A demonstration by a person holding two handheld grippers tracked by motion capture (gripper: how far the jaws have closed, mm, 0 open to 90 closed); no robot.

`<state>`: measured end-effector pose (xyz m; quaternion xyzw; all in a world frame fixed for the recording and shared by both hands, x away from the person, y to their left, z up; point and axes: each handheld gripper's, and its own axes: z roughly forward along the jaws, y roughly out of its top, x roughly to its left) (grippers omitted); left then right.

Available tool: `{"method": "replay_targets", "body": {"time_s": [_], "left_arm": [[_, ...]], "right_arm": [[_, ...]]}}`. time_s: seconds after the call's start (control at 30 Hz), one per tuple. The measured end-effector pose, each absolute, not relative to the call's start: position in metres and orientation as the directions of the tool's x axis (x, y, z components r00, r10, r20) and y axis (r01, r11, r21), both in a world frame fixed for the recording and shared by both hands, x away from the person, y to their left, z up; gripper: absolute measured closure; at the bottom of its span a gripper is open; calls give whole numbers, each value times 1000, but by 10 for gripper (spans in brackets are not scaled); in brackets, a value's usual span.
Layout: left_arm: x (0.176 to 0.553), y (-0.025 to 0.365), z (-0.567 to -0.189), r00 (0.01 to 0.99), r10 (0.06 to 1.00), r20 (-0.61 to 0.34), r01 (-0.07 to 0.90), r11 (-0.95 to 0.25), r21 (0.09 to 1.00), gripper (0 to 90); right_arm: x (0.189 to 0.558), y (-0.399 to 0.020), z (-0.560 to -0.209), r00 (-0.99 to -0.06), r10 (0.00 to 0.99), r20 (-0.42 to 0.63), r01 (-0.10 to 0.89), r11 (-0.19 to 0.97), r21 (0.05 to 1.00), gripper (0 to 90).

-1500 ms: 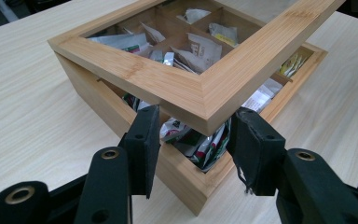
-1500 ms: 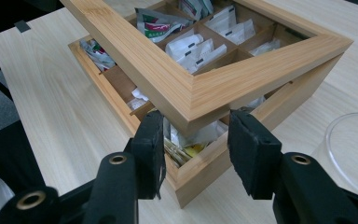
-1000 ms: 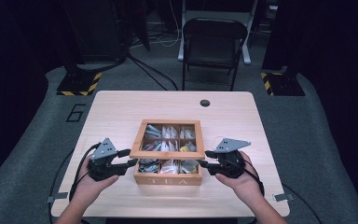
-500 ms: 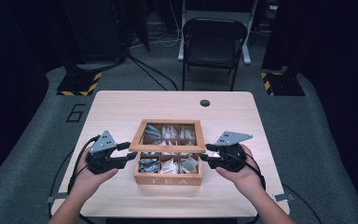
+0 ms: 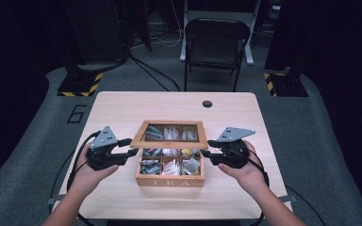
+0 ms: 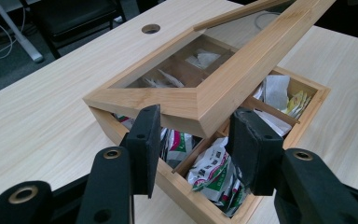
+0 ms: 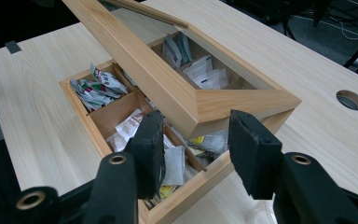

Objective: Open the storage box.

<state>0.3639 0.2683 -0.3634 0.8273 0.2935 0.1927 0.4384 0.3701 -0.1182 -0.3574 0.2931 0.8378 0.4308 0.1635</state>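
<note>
While the wooden tea box (image 5: 170,165) sits near the middle of the tabletop (image 5: 122,106), its glass-paned lid (image 5: 170,135) is held raised at an angle above the compartments. The left gripper (image 5: 127,151) is set at the lid's left front corner, the right gripper (image 5: 210,149) at its right front corner. In each gripper view the fingers (image 6: 145,142) (image 7: 251,149) are seen straddling a lid corner; whether the pads press the wood cannot be told. The left fingers have just been closing slightly. Tea sachets (image 6: 214,175) lie in the box's compartments.

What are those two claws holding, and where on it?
The lid of the tea box: left gripper and right gripper each straddle a front corner; firm pinching cannot be told.
</note>
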Motion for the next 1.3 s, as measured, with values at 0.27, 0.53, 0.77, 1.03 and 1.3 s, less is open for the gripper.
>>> {"method": "replay_targets", "body": {"time_s": [0.27, 0.53, 0.77, 1.03, 1.3], "left_arm": [[368, 269, -359, 757, 652, 53, 316, -435, 843, 551], [373, 271, -353, 758, 651, 40, 319, -424, 848, 562], [377, 271, -350, 752, 658, 40, 311, -407, 859, 559], [386, 269, -353, 740, 672, 39, 313, -395, 864, 530], [399, 269, -362, 737, 674, 48, 321, -412, 853, 518]], "right_arm": [[374, -118, -353, -779, 625, -41, 328, 463, 823, 540], [379, -115, -348, -781, 622, -66, 306, 472, 827, 521], [386, -116, -342, -783, 620, -38, 325, 461, 826, 532], [392, -117, -335, -784, 620, -25, 336, 458, 823, 541], [397, -118, -332, -784, 620, -17, 339, 452, 825, 550]]}}
